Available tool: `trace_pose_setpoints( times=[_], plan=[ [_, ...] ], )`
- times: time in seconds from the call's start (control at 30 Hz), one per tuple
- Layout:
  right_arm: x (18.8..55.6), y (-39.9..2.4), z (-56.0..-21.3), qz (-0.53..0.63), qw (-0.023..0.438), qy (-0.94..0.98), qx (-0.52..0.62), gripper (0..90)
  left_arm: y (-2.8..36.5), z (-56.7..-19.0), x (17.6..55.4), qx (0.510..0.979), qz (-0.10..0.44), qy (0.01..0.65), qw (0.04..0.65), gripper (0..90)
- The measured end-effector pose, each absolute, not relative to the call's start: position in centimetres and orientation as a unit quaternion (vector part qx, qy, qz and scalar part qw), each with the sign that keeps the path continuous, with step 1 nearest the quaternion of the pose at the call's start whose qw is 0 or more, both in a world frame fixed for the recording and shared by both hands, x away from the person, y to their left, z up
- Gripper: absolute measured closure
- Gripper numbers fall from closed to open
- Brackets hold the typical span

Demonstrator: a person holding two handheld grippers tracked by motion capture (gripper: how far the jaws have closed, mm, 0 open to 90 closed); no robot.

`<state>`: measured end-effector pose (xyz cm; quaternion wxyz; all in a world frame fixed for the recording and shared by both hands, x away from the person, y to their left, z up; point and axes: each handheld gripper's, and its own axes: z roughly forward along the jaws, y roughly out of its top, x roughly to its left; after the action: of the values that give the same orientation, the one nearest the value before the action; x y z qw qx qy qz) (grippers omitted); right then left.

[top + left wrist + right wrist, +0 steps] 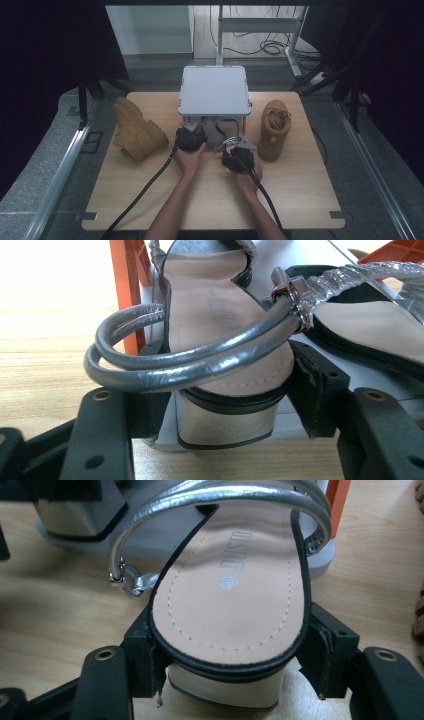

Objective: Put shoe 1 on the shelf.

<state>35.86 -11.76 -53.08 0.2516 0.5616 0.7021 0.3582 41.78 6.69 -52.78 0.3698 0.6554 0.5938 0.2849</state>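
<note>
Two silver sandals at the near edge of the grey shelf (215, 90). The left gripper (190, 131) has its jaws clamped on the heel of the left sandal (220, 335), just under the shelf's front edge (ankle straps looped above). The right gripper (237, 149) has its jaws clamped on the heel of the right sandal (235, 595), just in front of the shelf. A tan boot (137, 130) lies left of the shelf, another boot (274, 127) stands right.
</note>
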Motion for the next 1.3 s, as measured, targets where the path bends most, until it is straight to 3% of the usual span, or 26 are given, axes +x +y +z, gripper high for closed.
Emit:
trace_pose_setpoints(
  times=[1.3],
  plan=[
    [42.2, -9.8, -52.5, 0.348, 0.279, 0.679, 0.583, 38.8, 6.8, -52.8, 41.8, 0.655, 0.283, 0.593, 0.374, 38.8]
  ],
)
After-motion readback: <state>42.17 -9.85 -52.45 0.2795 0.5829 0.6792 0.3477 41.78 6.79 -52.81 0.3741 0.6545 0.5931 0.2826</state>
